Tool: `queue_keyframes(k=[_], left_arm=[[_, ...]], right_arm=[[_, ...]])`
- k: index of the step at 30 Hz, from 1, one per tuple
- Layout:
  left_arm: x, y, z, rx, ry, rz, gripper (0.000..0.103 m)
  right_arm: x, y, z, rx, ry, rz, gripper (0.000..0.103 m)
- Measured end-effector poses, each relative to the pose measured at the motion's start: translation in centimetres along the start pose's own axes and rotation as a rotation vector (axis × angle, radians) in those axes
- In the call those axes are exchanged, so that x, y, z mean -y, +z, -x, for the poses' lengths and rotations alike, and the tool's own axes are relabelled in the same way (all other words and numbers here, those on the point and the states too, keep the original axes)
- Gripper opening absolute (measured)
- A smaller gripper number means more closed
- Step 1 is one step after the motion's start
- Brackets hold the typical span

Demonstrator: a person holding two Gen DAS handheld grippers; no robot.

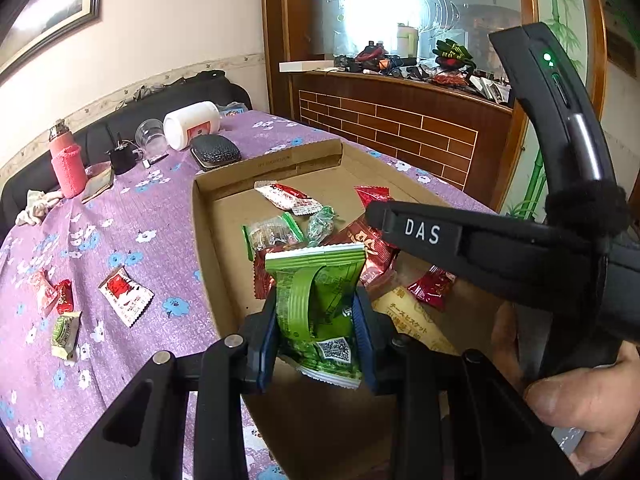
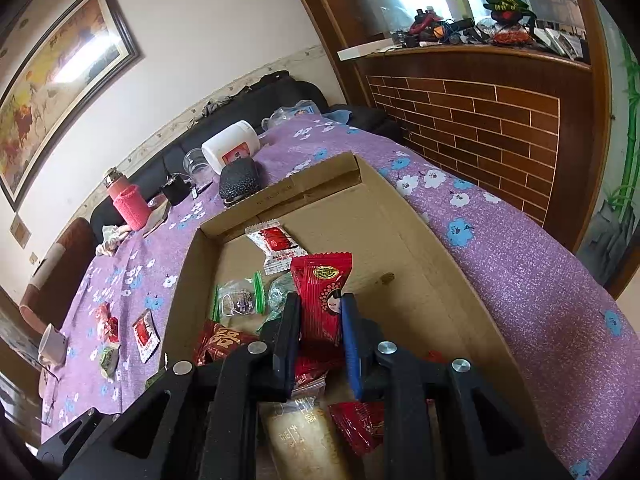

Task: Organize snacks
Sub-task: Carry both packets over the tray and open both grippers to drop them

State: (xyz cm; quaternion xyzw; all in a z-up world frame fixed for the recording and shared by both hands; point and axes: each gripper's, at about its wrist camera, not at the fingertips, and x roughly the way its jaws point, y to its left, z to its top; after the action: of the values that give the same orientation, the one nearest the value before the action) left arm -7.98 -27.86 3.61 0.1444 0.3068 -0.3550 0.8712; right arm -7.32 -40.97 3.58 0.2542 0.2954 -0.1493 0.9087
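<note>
My left gripper (image 1: pixel 316 320) is shut on a green snack packet (image 1: pixel 316 280) and holds it upright over the near part of a shallow cardboard box (image 1: pixel 208 216). In the right wrist view my right gripper (image 2: pixel 320 308) is shut on a red packet (image 2: pixel 322 276) over the same box (image 2: pixel 420 248). Several packets lie in the box: a white-and-red one (image 1: pixel 290 198), a clear one with green edges (image 1: pixel 272 234), red ones (image 1: pixel 432 286) and a beige biscuit pack (image 1: pixel 412 320). Left of the box a white-and-red packet (image 1: pixel 125 294), a small red candy (image 1: pixel 64 296) and a green-and-white packet (image 1: pixel 64 334) lie on the purple cloth.
At the table's far end stand a pink bottle (image 1: pixel 68 164), a clear cup (image 1: pixel 151 136), a white jar on its side (image 1: pixel 192 124) and a black case (image 1: pixel 216 152). A white mug (image 2: pixel 52 346) sits at the left edge. A wooden counter (image 1: pixel 400 120) rises behind the table. A hand (image 1: pixel 580 400) grips the right tool.
</note>
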Motion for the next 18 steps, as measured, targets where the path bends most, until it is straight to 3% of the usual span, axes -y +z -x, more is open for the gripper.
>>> queue_keyframes(k=[18], left_arm=[[0.56,-0.24,0.13,0.006,0.006,-0.019,0.034]], right_arm=[[-0.37,-0.15,0.09,0.006,-0.012,0.012,0.023]])
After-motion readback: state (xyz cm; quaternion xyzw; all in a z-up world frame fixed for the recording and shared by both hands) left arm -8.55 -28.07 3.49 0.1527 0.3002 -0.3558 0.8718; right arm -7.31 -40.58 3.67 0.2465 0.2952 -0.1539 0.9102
